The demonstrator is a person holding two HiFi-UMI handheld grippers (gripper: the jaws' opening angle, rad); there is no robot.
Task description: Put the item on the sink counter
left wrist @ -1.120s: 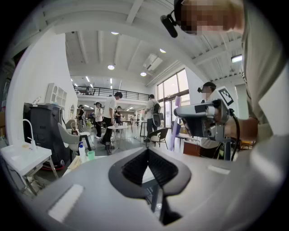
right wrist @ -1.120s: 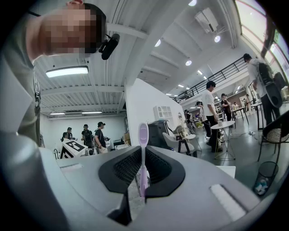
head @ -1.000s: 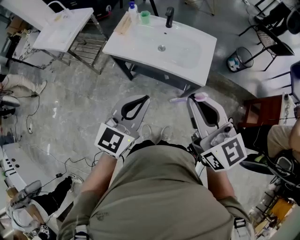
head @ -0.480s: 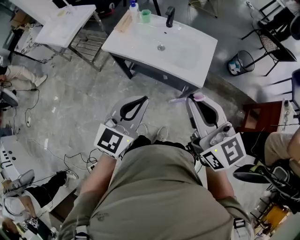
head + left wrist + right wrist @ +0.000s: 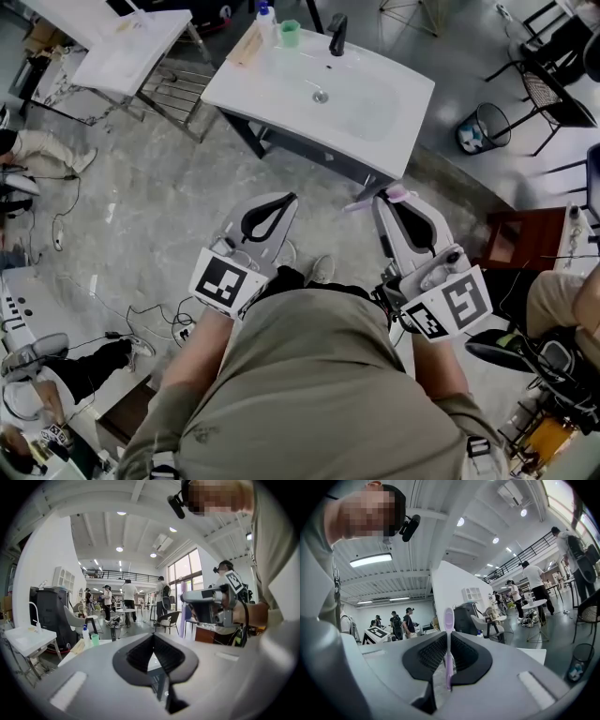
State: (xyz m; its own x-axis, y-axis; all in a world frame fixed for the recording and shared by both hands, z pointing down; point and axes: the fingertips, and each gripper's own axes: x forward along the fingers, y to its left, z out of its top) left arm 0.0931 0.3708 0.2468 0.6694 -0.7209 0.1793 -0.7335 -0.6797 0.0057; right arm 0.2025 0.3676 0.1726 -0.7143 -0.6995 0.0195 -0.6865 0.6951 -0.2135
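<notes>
Closest to me, my right gripper (image 5: 395,196) has its jaws pressed onto a lilac toothbrush (image 5: 448,645). The right gripper view shows the brush clamped part-way along its length, standing up past the tips. From my head it pokes out sideways toward my left. I judge that a mid-length grip suits a thing this thin and light, since it cannot swing or slip between the pads, though I cannot tell which end carries the bristles.

My left gripper (image 5: 285,198) is level with it, well apart from the brush, with its jaws closed tip to tip on nothing. It has no job here, so I hold it clear, where it will not knock the brush.

Both are drawn in near my body and above the grey floor (image 5: 159,206), which I take as a carry posture and not a placing one. The brush is in the air, short of its goal.

Beyond them stands the white sink counter (image 5: 267,94). A black faucet (image 5: 338,33), a green cup (image 5: 290,33) and a bottle (image 5: 265,15) sit along its far edge. The flat rim beside the basin is bare, and that is where I would lay the brush down
</notes>
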